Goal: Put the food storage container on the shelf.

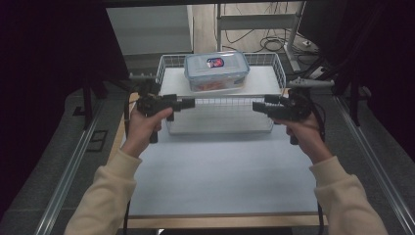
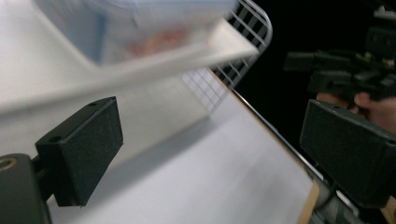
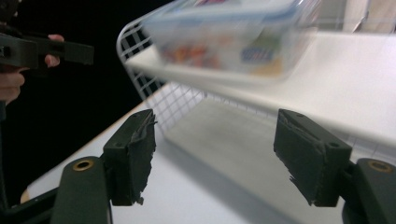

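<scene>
At frame centre, the left gripper (image 1: 188, 103) and right gripper (image 1: 258, 107) face each other, jaws spread and empty, below the lidded box (image 1: 216, 71) in the wire basket (image 1: 220, 108).

A table (image 1: 220, 181) covered by a pale sheet is seen under the high view, with a strip of bare wood exposed along its near edge. At its far end a white wire basket (image 1: 220, 120) is set directly on that surface, and a white board (image 1: 264, 78) is carried across the basket's upper part like a shelf. On that board a clear plastic container (image 1: 216, 71) with a blue-rimmed lid is placed.
</scene>
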Tool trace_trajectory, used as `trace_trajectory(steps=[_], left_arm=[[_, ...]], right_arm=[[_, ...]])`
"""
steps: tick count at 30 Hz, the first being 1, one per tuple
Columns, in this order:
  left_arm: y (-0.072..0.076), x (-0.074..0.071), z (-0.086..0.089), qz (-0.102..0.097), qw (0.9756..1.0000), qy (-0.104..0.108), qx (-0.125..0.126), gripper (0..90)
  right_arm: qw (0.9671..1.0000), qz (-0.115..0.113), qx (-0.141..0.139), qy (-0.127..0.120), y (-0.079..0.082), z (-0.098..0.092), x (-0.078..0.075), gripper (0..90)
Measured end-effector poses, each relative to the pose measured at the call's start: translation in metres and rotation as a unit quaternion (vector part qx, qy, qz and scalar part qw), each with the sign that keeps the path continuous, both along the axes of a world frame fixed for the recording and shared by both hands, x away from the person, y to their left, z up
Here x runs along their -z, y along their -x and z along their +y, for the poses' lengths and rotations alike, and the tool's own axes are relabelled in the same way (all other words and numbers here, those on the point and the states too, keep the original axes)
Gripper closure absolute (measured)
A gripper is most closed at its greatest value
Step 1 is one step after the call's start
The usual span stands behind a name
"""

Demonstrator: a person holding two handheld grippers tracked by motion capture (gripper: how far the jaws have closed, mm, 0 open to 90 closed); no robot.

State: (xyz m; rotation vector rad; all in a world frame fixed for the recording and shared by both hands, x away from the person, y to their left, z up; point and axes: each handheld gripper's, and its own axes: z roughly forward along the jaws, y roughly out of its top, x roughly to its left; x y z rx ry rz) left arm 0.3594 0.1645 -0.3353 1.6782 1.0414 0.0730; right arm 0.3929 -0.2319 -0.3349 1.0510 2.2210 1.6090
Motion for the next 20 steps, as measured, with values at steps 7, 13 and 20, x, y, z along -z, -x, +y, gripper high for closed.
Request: trace_trajectory(steps=[7,13,20], left_arm=[[0.039,0.052,0.0,0.0,0.9994,-0.008,0.033,6.9],[0.046,0.081,-0.002,0.016,0.999,-0.016,0.039,7.7],[0.051,0.088,-0.003,0.002,0.9986,-0.017,0.05,8.0]], right_arm=[[0.9996,0.003,-0.023,0.014,0.041,-0.013,0.045,24.4],[0.9991,0.019,-0.025,0.029,0.049,-0.016,0.077,21.8],[0.9997,0.01,-0.018,0.012,0.054,-0.018,0.08,18.1]])
